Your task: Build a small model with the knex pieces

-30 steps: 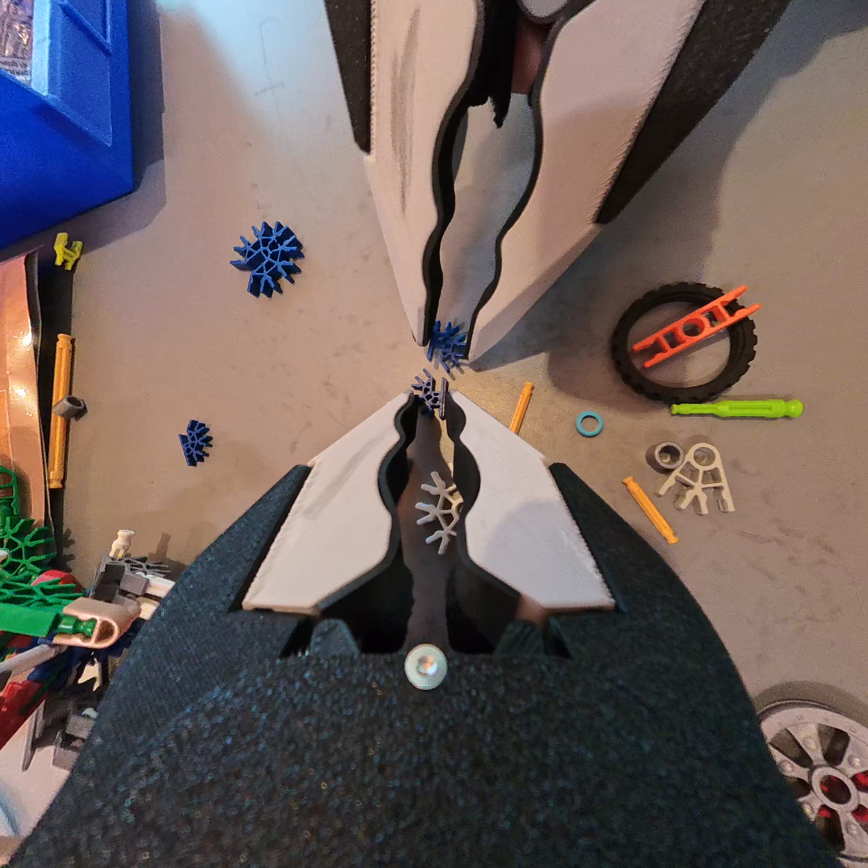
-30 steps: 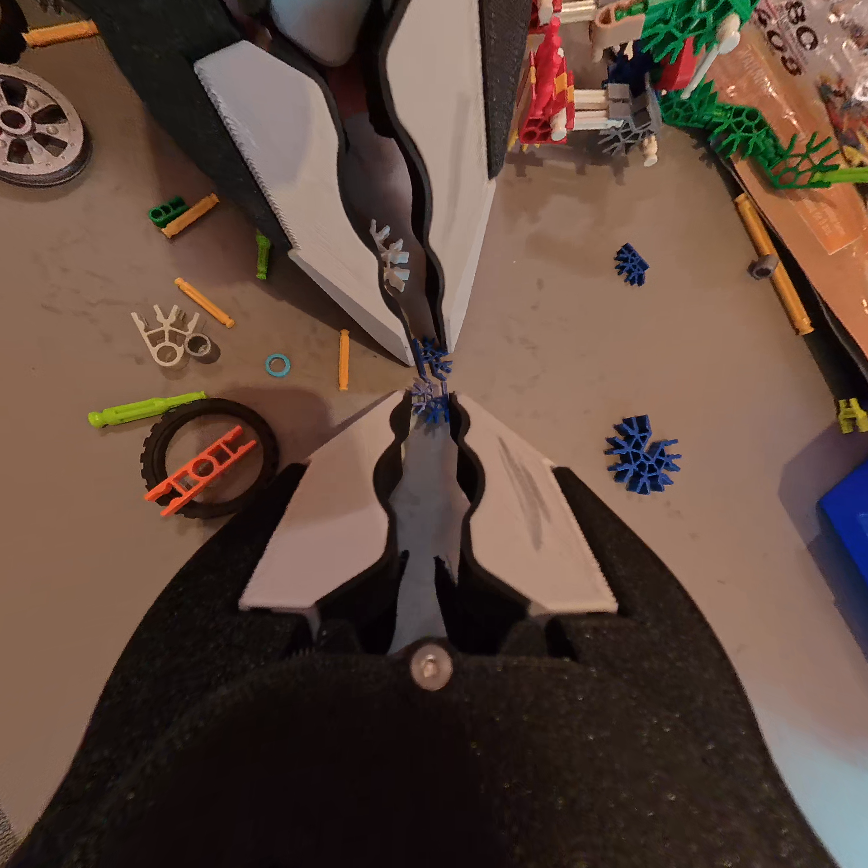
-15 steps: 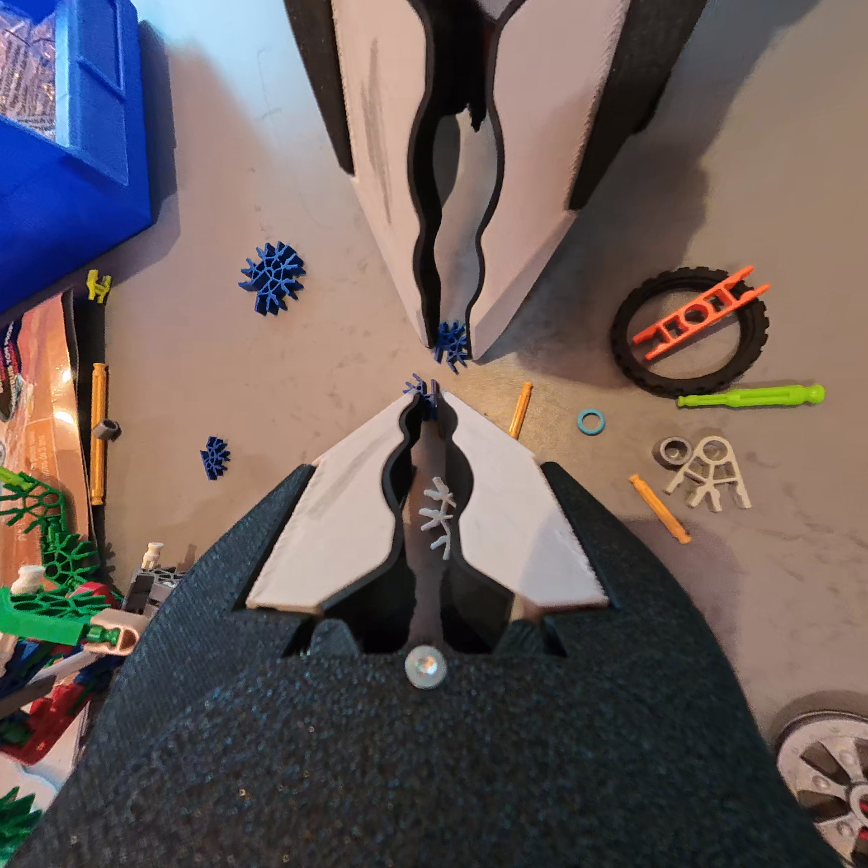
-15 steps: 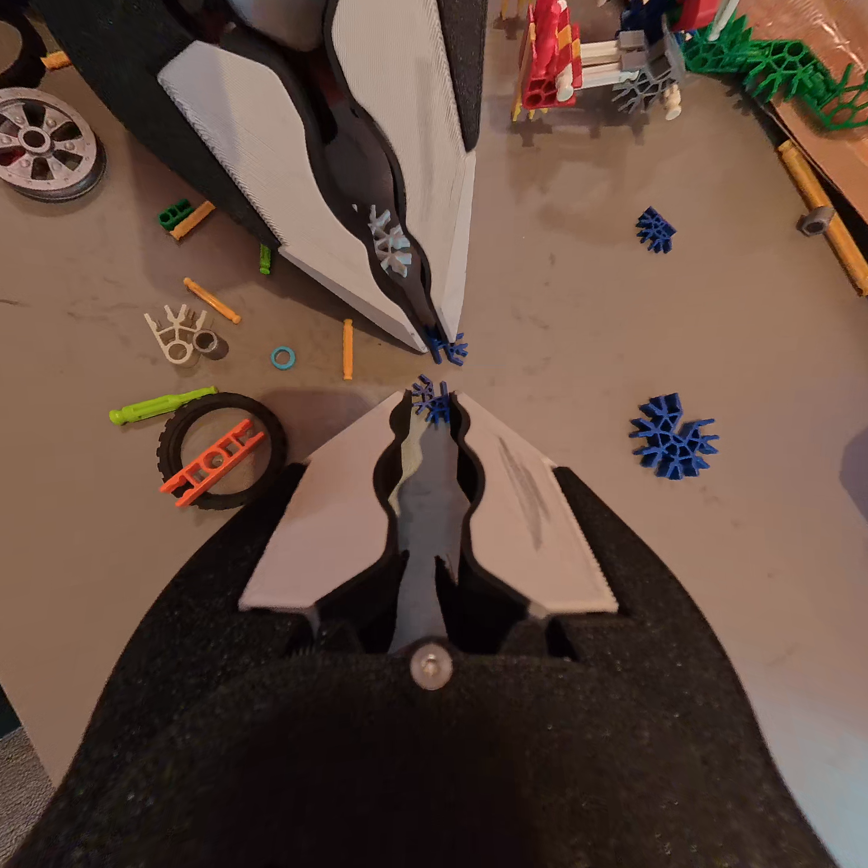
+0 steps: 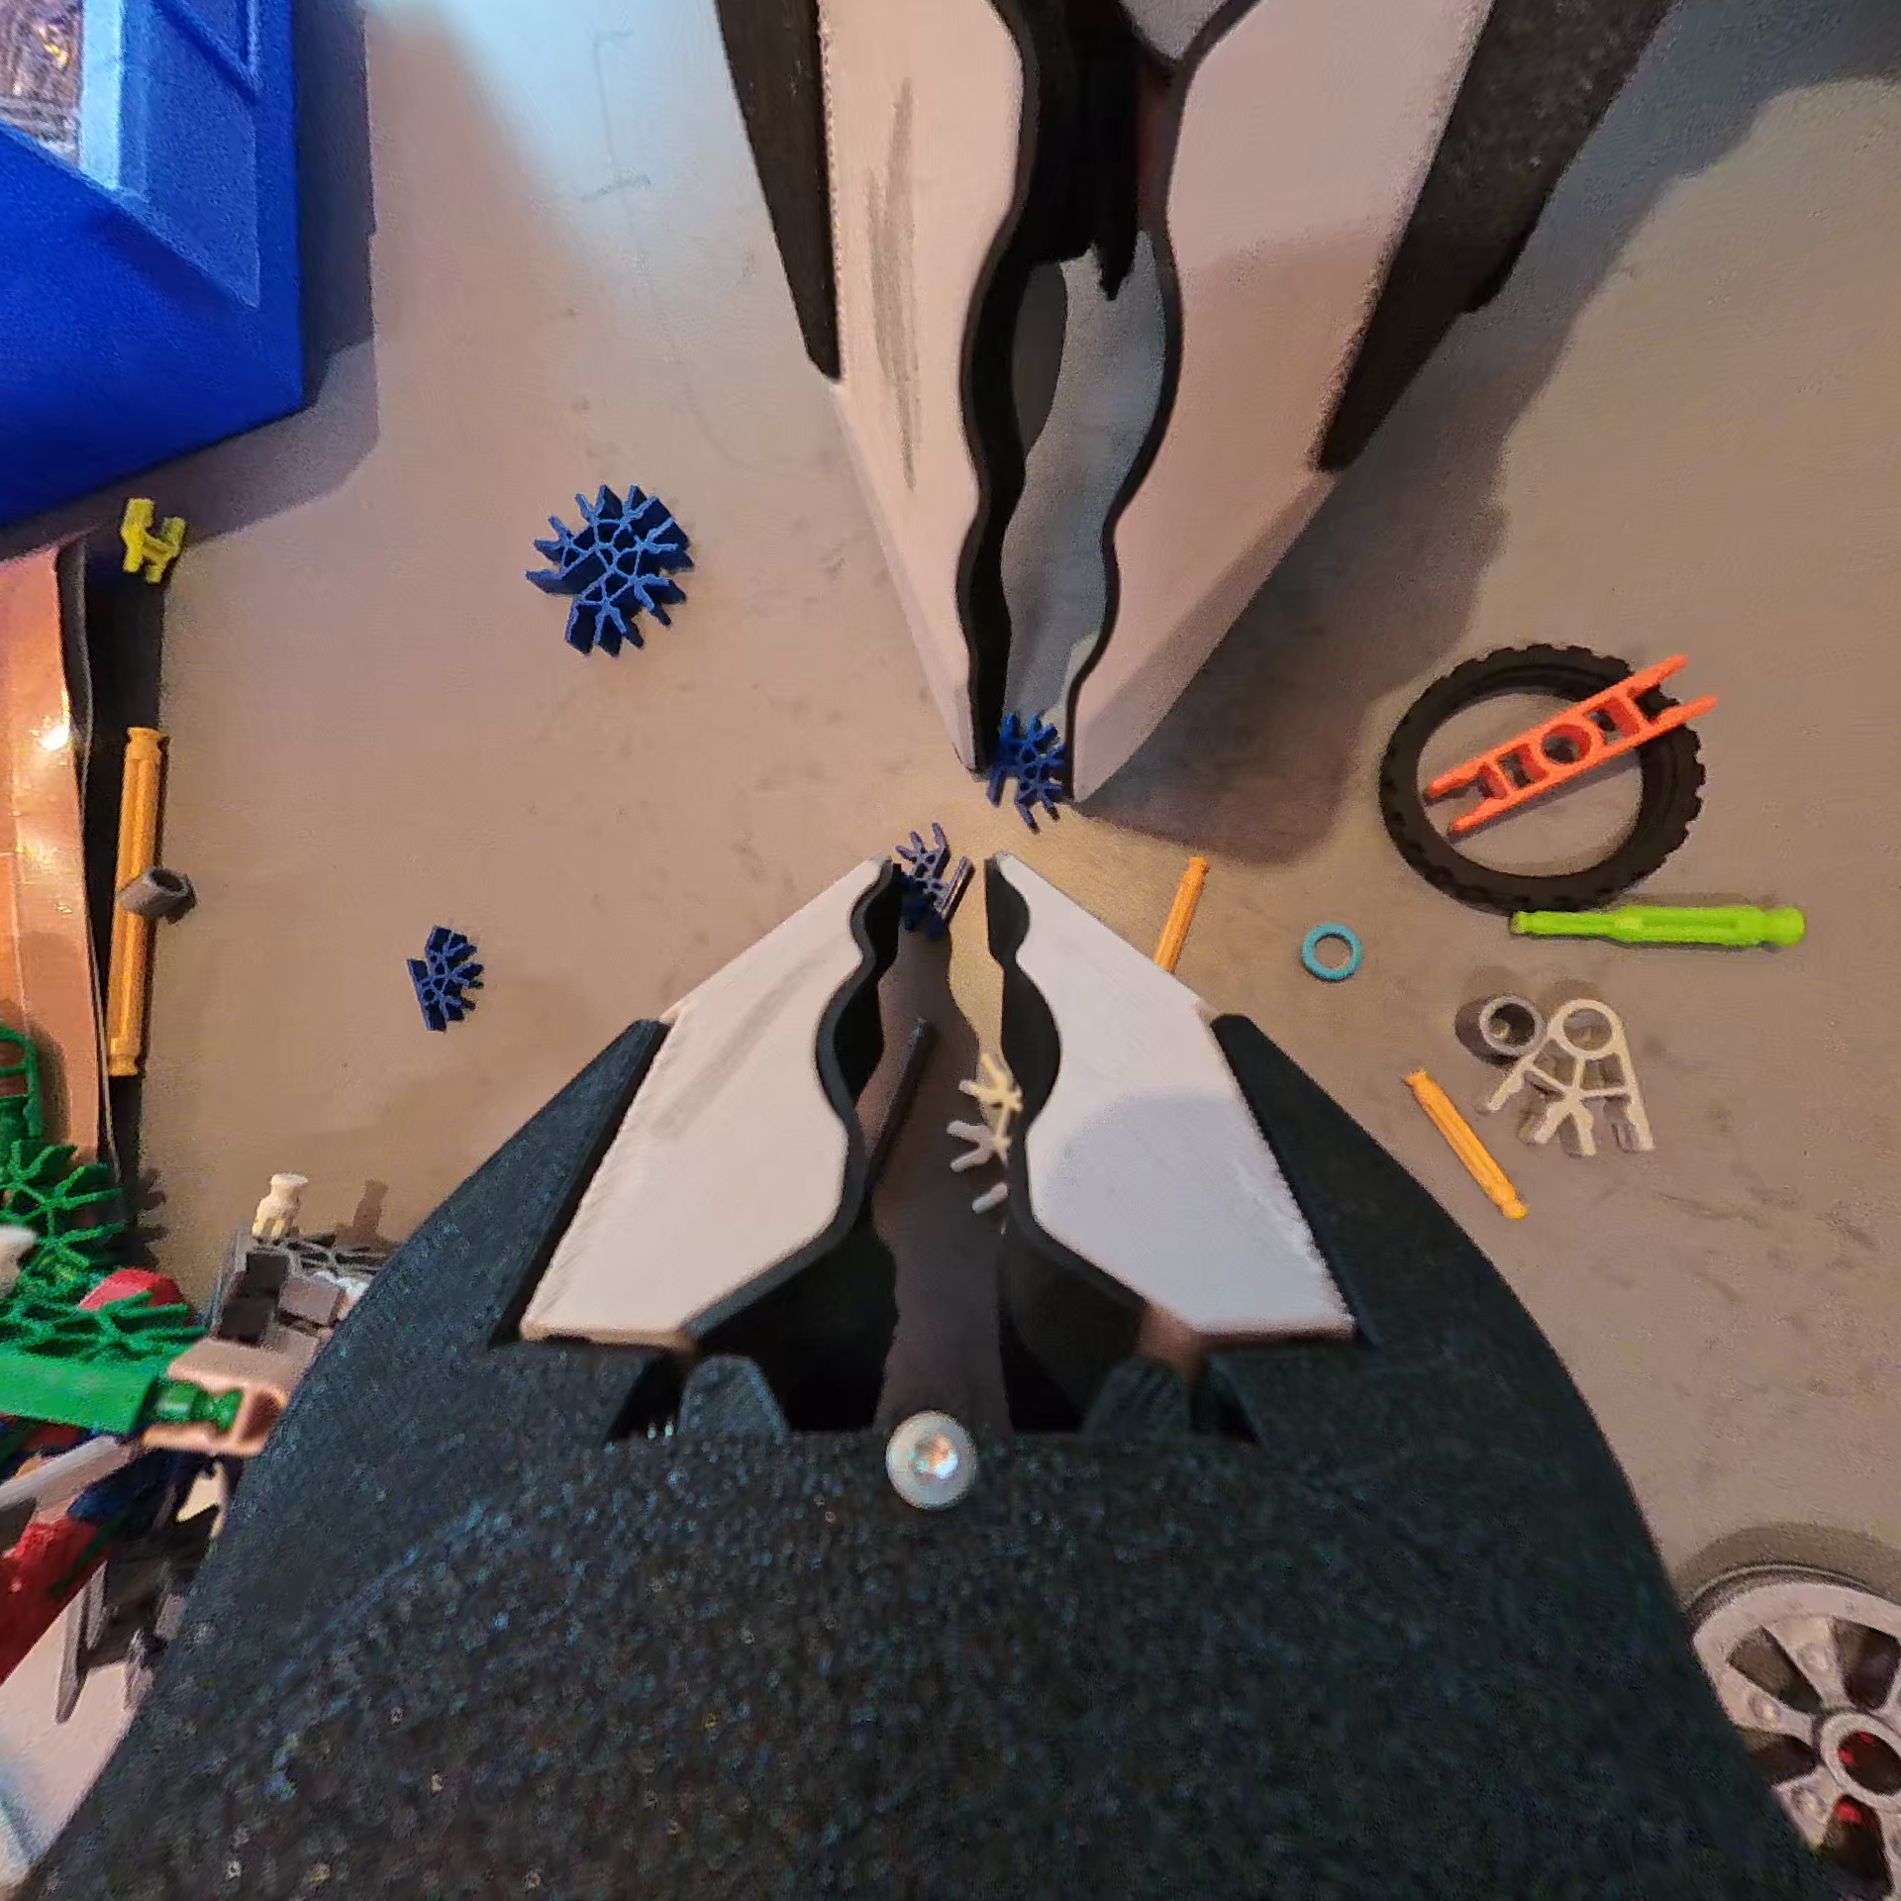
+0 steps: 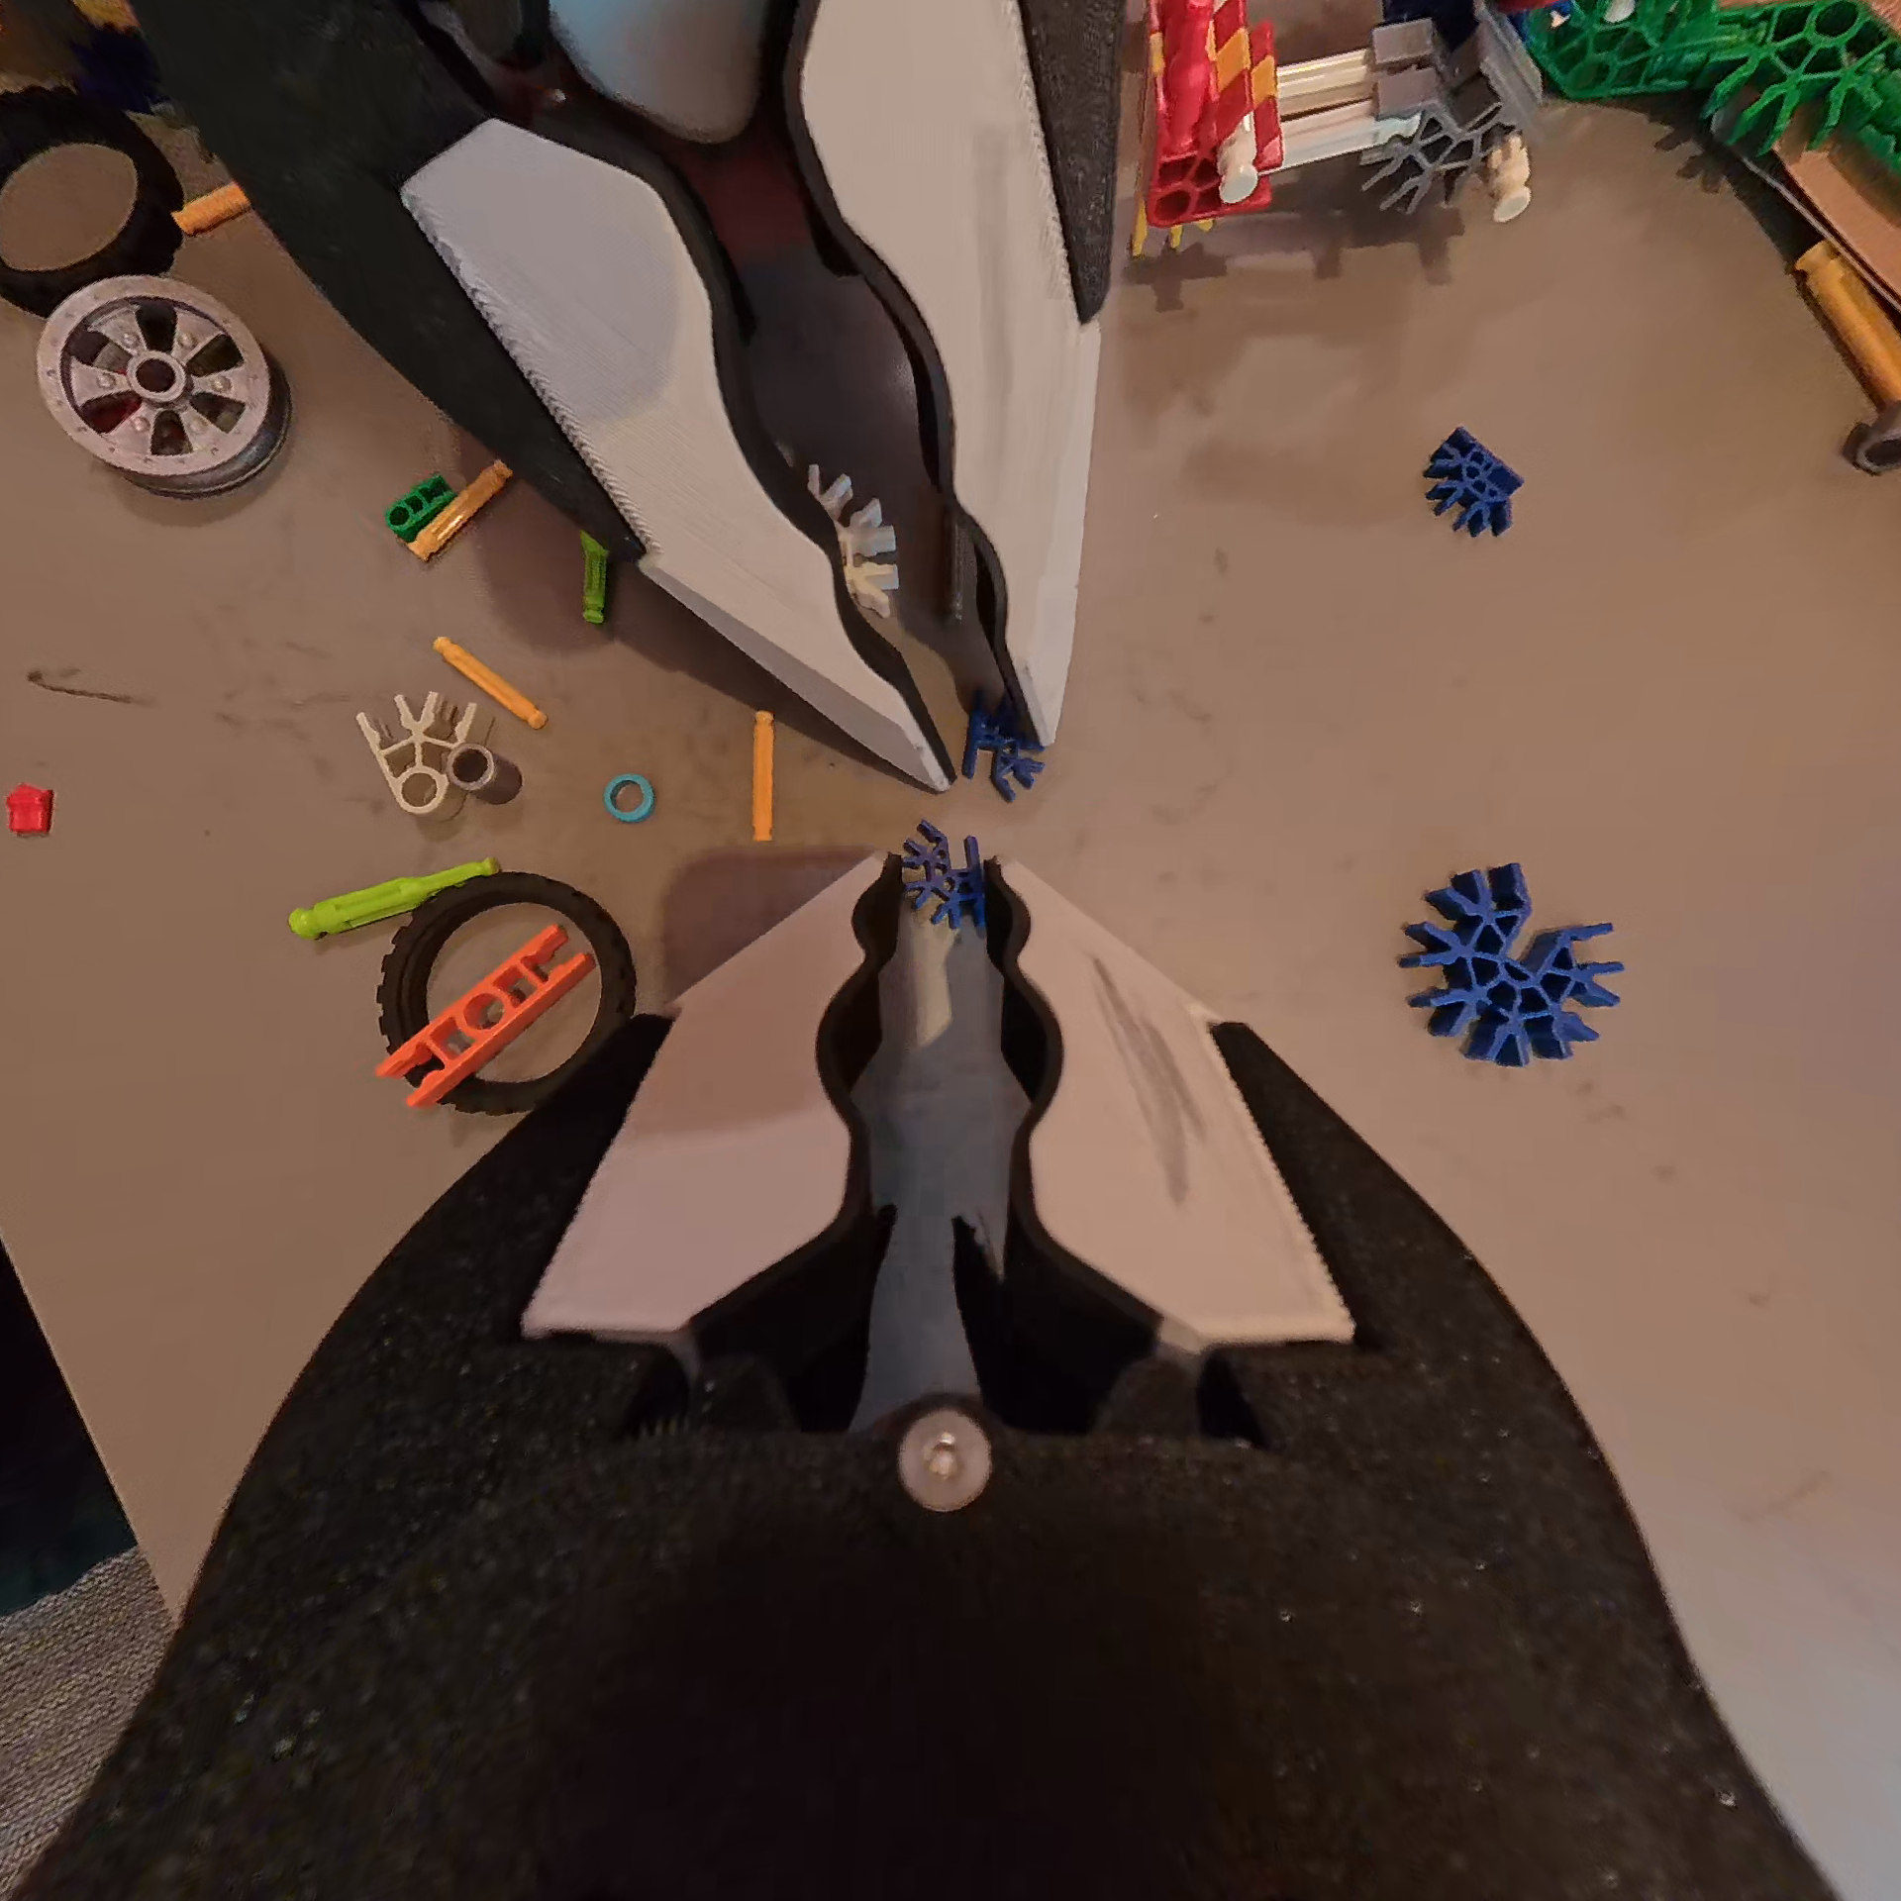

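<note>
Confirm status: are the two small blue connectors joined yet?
Not yet. Done: the right gripper pinches a blue connector; the left gripper has a second connector at its tips, grip unclear. In hand: the pieces face each other tip to tip. Left: a gap separates them, unjoined.

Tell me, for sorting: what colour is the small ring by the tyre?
Teal ring, clearest in the right wrist view.

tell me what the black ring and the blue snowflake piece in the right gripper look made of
Black ring: likely rubber, matte, with a knobby tyre tread around its edge. Blue snowflake piece pinched in the right gripper: hard moulded plastic, thin crisp spokes, slight sheen.
</note>
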{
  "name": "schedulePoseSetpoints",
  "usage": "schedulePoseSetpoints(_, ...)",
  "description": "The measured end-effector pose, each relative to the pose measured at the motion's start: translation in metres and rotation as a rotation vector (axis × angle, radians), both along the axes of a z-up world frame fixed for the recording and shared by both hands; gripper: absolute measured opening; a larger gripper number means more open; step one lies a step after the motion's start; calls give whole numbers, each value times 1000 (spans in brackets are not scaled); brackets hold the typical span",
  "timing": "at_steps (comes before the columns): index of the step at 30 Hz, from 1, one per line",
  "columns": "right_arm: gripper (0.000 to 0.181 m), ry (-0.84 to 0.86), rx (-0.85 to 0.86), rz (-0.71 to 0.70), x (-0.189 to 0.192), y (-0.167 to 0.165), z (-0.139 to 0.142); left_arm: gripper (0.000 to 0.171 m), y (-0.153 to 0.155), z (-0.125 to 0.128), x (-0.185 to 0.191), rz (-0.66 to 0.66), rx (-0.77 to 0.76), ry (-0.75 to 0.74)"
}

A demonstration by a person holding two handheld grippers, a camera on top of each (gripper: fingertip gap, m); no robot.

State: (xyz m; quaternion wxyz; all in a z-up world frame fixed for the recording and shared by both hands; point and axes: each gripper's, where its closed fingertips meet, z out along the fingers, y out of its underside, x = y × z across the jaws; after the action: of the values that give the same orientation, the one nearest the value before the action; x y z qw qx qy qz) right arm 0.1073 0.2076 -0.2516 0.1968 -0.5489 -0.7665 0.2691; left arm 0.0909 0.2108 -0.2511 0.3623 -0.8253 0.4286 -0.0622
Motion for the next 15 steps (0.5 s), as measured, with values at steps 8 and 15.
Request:
schedulePoseSetpoints(8, 21, -6, -23, 7, 1, -2, 0, 10, 2, 0, 2, -3, 0, 19)
schedulePoseSetpoints(15, 27, 2, -67, -65, -2, 8, 2, 1, 3, 1, 7, -43, 72, 60)
